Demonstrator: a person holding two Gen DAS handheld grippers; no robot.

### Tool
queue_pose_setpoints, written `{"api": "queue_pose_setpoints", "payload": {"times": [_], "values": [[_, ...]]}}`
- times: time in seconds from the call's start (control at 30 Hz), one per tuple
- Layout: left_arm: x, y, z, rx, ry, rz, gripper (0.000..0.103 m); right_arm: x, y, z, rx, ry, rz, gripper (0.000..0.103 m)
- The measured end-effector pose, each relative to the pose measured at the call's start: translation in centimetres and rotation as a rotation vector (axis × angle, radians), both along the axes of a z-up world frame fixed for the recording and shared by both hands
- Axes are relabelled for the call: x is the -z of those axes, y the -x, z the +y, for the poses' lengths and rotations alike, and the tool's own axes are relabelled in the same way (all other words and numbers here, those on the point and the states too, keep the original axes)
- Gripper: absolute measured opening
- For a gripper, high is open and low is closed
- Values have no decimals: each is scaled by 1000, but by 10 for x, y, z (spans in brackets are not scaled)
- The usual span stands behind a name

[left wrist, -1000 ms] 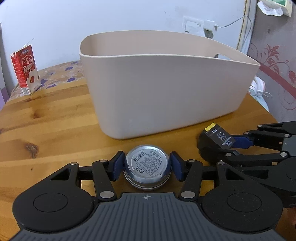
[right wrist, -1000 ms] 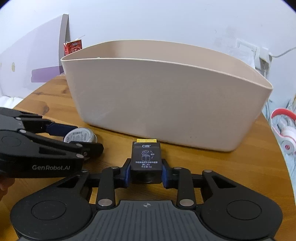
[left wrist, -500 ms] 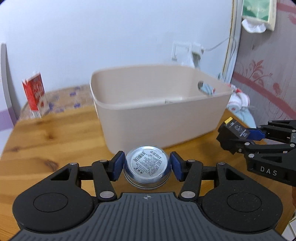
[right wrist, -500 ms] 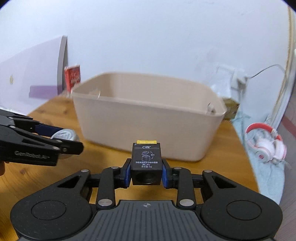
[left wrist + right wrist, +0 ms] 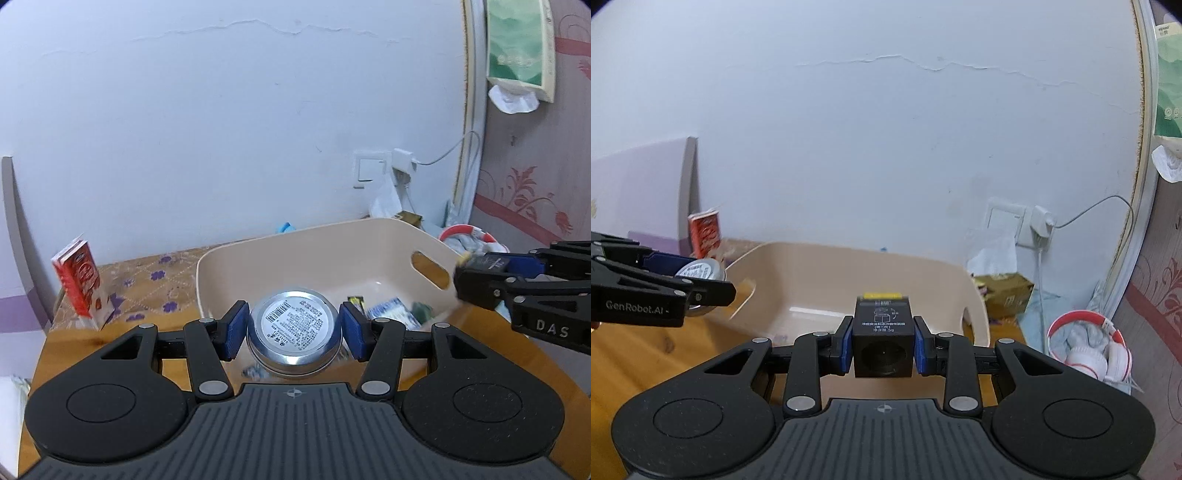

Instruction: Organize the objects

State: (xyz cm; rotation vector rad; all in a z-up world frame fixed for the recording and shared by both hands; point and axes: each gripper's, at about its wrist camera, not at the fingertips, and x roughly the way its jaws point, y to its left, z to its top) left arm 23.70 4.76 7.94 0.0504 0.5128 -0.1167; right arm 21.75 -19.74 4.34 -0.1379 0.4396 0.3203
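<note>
My left gripper (image 5: 293, 334) is shut on a round silver tin (image 5: 293, 328) with a label on top, held in the air above the near rim of the beige bin (image 5: 332, 236). My right gripper (image 5: 882, 343) is shut on a small black cube box (image 5: 882, 338) with a yellow tab, held above the bin's near edge (image 5: 849, 254). Each gripper shows in the other's view: the right one with the cube (image 5: 480, 264) at the bin's right end, the left one with the tin (image 5: 700, 273) at its left end. Several small packets (image 5: 391, 310) lie inside the bin.
The bin stands on a round wooden table (image 5: 110, 332). A red carton (image 5: 79, 280) stands at the table's back left. Red and white headphones (image 5: 1086, 343) lie to the right beyond the table. A wall with a socket and charger (image 5: 1039, 221) is behind.
Both grippers have risen from table level to above the bin's rim, carrying the tin and the cube. The bin's inside has come into view.
</note>
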Motion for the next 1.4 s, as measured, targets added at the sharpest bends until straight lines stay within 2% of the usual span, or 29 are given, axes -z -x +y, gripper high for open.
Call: {"api": "queue_pose_setpoints", "payload": {"times": [0.13, 0.17, 0.23, 0.37, 0.47, 0.53, 0.63, 0.7, 0.77, 0.83, 0.87, 0.9, 0.97, 1.03, 1.17, 1.4], "values": [[9, -32, -5, -6, -20, 42, 55, 0, -31, -1, 16, -36, 36, 29], [13, -40, -7, -5, -26, 57, 55, 3, -39, -1, 16, -44, 51, 23], [22, -55, -9, -3, -27, 92, 55, 8, -54, -3, 25, -60, 82, 22], [42, -79, -16, -19, -36, 156, 55, 23, -76, 2, 58, -36, 101, 11], [50, -86, -21, -5, -37, 197, 55, 21, -83, -9, 62, -98, 125, 11], [54, -87, -24, 1, -44, 207, 55, 20, -82, -12, 68, -71, 120, 12], [54, -82, -22, -12, -31, 201, 56, 23, -71, -20, 58, -78, 131, 19], [53, -81, -20, -19, -19, 205, 56, 30, -60, -23, 62, -83, 144, 42], [50, -75, -20, -25, -25, 192, 59, 37, -46, -23, 66, -71, 143, 56], [43, -65, -19, -34, -35, 164, 73, 39, -28, -22, 55, -58, 102, 61], [40, -60, -19, -33, -37, 150, 75, 38, -20, -19, 49, -46, 88, 68], [37, -54, -18, -33, -38, 135, 76, 39, -13, -17, 45, -39, 90, 80], [30, -42, -17, -34, -35, 116, 77, 42, 1, -13, 25, -42, 101, 90], [24, -30, -15, -36, -30, 96, 80, 45, 7, -12, 19, -40, 110, 92], [17, -8, -14, -35, -25, 77, 84, 69, 23, -5, -9, -4, 195, 92], [29, 24, -13, -25, -13, 96, 84, 94, 32, -4, -19, 24, 274, 92]]}}
